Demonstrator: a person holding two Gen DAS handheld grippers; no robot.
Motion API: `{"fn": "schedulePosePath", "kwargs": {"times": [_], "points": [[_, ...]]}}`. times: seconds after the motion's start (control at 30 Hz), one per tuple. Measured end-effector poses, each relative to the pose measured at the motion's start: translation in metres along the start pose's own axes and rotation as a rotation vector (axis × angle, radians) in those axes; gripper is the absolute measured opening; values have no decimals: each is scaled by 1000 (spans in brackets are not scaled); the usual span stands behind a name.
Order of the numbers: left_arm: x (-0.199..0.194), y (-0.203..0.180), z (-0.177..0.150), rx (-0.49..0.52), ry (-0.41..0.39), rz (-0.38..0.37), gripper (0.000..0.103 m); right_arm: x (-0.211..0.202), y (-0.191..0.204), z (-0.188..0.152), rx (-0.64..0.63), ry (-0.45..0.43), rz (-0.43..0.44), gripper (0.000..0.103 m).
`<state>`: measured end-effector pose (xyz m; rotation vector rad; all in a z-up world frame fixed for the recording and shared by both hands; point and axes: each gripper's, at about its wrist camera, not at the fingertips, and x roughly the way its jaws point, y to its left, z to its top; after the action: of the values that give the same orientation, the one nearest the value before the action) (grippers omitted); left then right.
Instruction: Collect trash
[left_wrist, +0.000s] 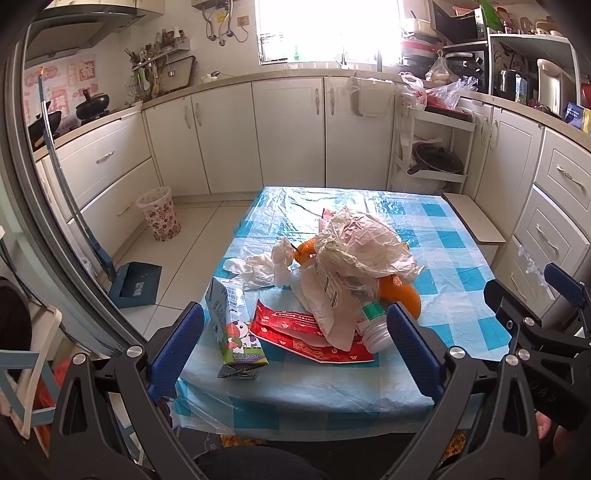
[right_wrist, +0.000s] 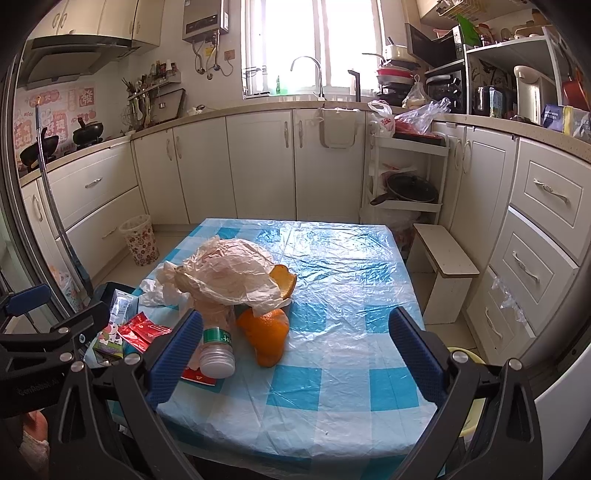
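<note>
A pile of trash lies on the table with the blue checked cloth (left_wrist: 443, 240). It holds a milk carton (left_wrist: 236, 328), a red packet (left_wrist: 295, 332), a crumpled plastic bag (left_wrist: 362, 247), orange peel (left_wrist: 400, 295), white tissue (left_wrist: 255, 269) and a lying bottle with a green label (left_wrist: 375, 325). My left gripper (left_wrist: 295, 347) hovers open at the table's near edge, its pads on either side of the carton and packet without touching them. My right gripper (right_wrist: 295, 354) is open over bare cloth, right of the bottle (right_wrist: 218, 354) and orange peel (right_wrist: 267, 332).
A flowered waste basket (left_wrist: 160, 214) stands on the floor left of the table, near a blue dustpan (left_wrist: 136, 284). A small white stool (right_wrist: 443, 258) sits at the table's right. White cabinets and crowded counters ring the room.
</note>
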<state>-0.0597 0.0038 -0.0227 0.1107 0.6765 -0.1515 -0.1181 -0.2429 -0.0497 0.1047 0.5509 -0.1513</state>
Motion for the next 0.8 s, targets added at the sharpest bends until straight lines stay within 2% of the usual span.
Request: {"fn": "schedulePosePath", "kwargs": {"times": [0.8], "points": [[0, 0, 0, -1, -3, 0, 95, -3, -2, 3, 6, 1, 3, 97]]}}
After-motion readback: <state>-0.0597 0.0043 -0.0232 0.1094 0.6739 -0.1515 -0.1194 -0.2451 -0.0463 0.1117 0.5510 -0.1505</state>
